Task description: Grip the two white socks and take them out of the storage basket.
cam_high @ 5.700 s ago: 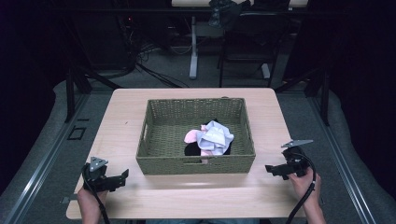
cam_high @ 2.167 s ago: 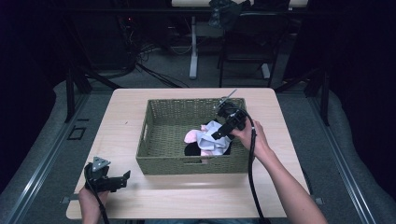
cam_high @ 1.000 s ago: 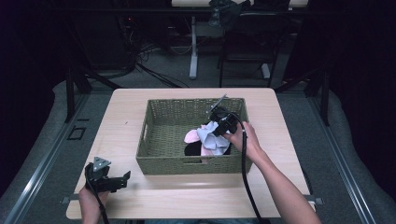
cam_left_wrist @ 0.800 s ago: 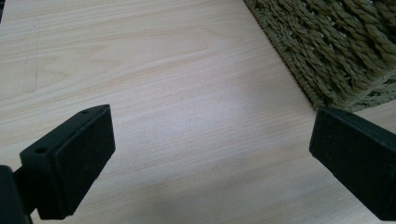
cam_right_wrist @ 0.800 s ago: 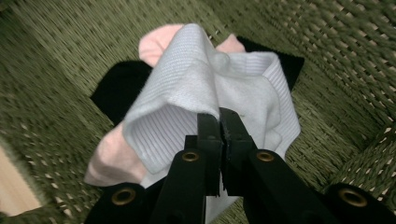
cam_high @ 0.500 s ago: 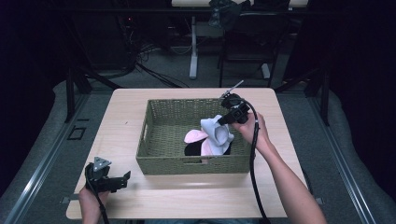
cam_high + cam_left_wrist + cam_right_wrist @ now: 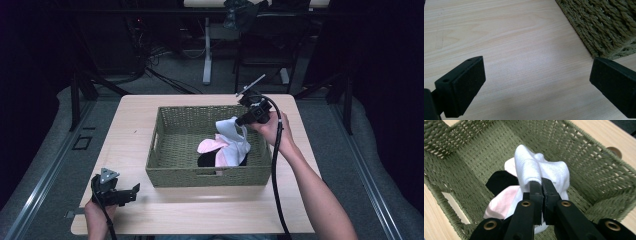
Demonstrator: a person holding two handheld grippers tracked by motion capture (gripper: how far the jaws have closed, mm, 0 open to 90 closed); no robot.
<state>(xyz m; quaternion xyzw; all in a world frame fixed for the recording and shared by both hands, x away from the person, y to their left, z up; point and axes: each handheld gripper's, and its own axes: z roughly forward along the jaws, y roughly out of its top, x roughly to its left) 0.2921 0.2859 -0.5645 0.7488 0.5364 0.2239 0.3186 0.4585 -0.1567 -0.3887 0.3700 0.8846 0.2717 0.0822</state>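
Both jaws of my right hand-held gripper (image 7: pixel 541 185) pinch a white sock (image 7: pixel 536 168) above the basket (image 7: pixel 172 172), my left hand-held gripper (image 7: pixel 131 192) gaping over the worktop (image 7: pixel 210 210).

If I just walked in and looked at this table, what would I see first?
You'd see the big green woven basket in the middle of the wooden table. At its right side the right gripper pinches a white sock and holds it up above a pink cloth and a black one inside. The left gripper rests open near the table's front left corner.
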